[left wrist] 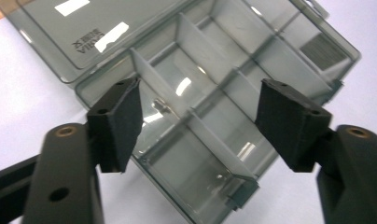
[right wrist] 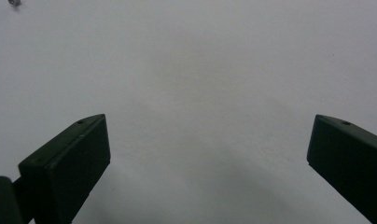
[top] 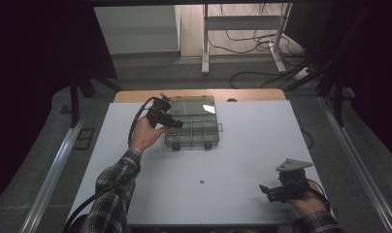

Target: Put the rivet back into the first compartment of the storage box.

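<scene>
Hovering left gripper (left wrist: 198,123) above organizer box (left wrist: 214,93), jaws apart, empty

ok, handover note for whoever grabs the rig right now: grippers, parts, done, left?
Left gripper: open, empty, poised over the organizer box at the near left compartments.
Right gripper: open, empty, low over the table at the near right.
Box: lid open and laid back; a small metal part lies in one compartment.
Small screw-like piece: loose on the table in front of the box.
Done: apparently one part binned.
Left: probably pick up the loose piece, drop it in, then close the lid.
</scene>
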Motion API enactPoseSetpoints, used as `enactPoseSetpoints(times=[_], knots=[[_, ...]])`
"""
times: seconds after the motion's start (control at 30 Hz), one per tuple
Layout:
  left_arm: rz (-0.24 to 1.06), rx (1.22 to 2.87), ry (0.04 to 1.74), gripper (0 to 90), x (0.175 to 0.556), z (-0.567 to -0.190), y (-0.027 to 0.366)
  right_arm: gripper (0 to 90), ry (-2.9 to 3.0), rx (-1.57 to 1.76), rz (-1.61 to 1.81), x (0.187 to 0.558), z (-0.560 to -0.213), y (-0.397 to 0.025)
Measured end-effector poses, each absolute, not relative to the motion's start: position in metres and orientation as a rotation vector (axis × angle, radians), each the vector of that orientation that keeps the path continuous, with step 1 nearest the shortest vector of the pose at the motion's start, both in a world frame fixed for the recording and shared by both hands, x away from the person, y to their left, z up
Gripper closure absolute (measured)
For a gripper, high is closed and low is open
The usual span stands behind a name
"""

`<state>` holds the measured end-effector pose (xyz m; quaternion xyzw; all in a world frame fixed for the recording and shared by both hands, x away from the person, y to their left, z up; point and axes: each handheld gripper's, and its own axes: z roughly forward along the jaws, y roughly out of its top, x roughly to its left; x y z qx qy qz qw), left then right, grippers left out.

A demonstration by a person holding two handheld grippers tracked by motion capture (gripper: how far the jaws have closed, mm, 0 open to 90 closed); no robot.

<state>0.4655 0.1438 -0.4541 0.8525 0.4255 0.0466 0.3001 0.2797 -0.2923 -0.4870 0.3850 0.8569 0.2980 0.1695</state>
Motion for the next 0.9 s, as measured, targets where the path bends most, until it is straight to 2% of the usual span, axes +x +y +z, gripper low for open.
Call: enactPoseSetpoints(times=[0.17, 0.57, 0.9], knots=[[0.117, 2.269, 1.081, 25.4, 0.456, -0.450, 0.142, 0.0, 2.432, 1.094, 0.848, 0.279, -0.487, -0.292], [0.099, 2.280, 0.965, 20.0, 0.427, -0.442, 0.135, 0.0, 2.439, 1.093, 0.842, 0.279, -0.487, -0.292], [0.069, 2.299, 0.827, 10.0, 0.398, -0.444, 0.121, 0.0, 2.441, 1.092, 0.840, 0.279, -0.487, -0.292]])
